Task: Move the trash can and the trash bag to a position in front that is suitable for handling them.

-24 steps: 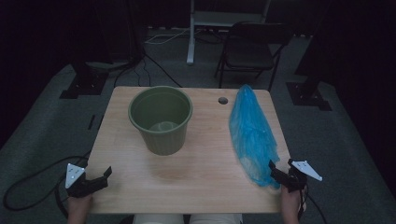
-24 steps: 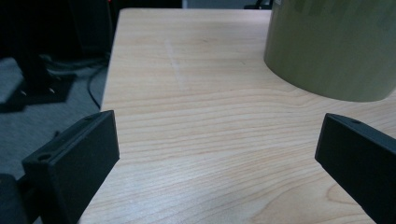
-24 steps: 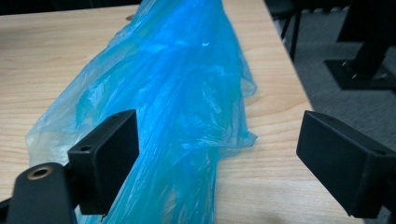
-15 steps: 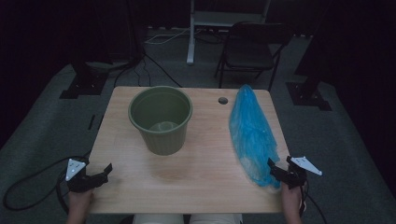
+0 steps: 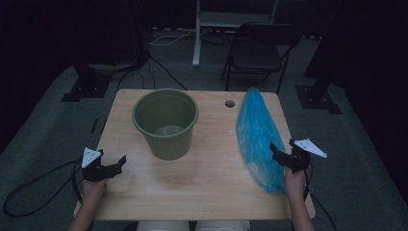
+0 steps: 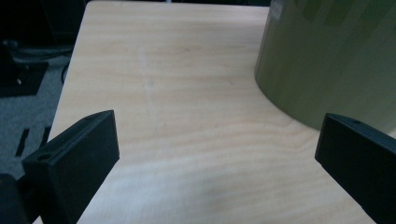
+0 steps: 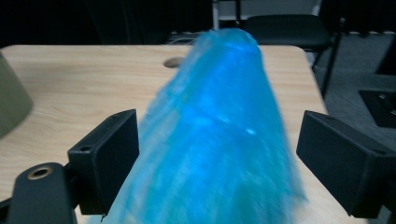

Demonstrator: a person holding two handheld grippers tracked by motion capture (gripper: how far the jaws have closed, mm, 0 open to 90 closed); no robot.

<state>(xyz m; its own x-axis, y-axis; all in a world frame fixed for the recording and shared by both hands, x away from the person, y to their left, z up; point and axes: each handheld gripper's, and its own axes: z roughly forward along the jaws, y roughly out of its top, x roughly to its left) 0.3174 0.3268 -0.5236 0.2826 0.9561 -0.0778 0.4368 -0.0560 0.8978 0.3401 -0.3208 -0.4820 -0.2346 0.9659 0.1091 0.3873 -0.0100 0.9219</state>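
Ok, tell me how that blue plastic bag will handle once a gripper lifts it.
The blue plastic bag looks thin and crinkled, so it will probably droop limply. Being translucent film, it is likely light. Its sheen in the right gripper view hints it may slip between the pads.

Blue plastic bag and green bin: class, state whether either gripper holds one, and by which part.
Nothing is held. The right gripper straddles the blue bag's near end, open; the left gripper stands open beside the bin.

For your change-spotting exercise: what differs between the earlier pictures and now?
The right gripper has edged in over the blue bag, jaws open around its near end, not gripping. The left gripper, bin and table look unchanged.
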